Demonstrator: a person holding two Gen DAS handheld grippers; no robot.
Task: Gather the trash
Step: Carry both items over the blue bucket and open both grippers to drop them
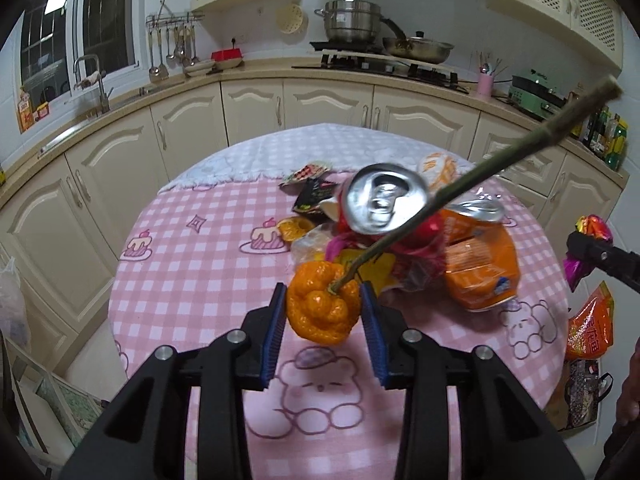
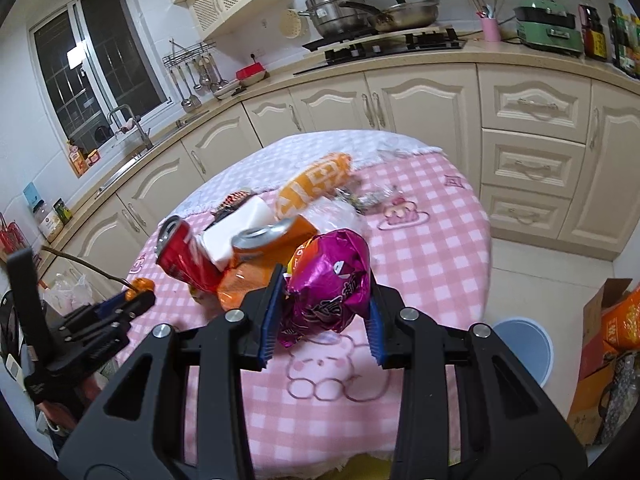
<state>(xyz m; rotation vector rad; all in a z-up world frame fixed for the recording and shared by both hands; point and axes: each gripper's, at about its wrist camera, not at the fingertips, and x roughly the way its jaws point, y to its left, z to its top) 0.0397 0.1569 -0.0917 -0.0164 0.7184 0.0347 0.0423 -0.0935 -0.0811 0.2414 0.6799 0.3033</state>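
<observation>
Trash everywhere on the pink checked tablecloth (image 1: pixel 200 264), and we've got both grippers loaded. Left gripper (image 1: pixel 324 300) is clenched on a knobbly orange fruit (image 1: pixel 320 308), blue pads pressing it from both sides, w/ a long thin stem (image 1: pixel 460 192) running up and away to the right across the pile. We see the fruit lifted clear of the cloth, just in front of the heap.

Right gripper (image 2: pixel 326 296) is grasping a crumpled magenta foil wrapper (image 2: pixel 332 280), squeezed between its pads, held above the near part of the table.

Behind them the heap sits mid-table: a red can (image 2: pixel 184 256) tipped on its side, a crushed orange can (image 2: pixel 268 240) right beside it, a white box (image 2: pixel 236 236) wedged between the two, and an orange-and-white snack packet (image 2: pixel 316 188) lying further back. From the left cam the red can's silver top (image 1: pixel 384 204) faces us, touching the stem.

Off the table's right edge, on the floor, a pale blue bin (image 2: pixel 524 344) sits near a cardboard box (image 2: pixel 600 320).
</observation>
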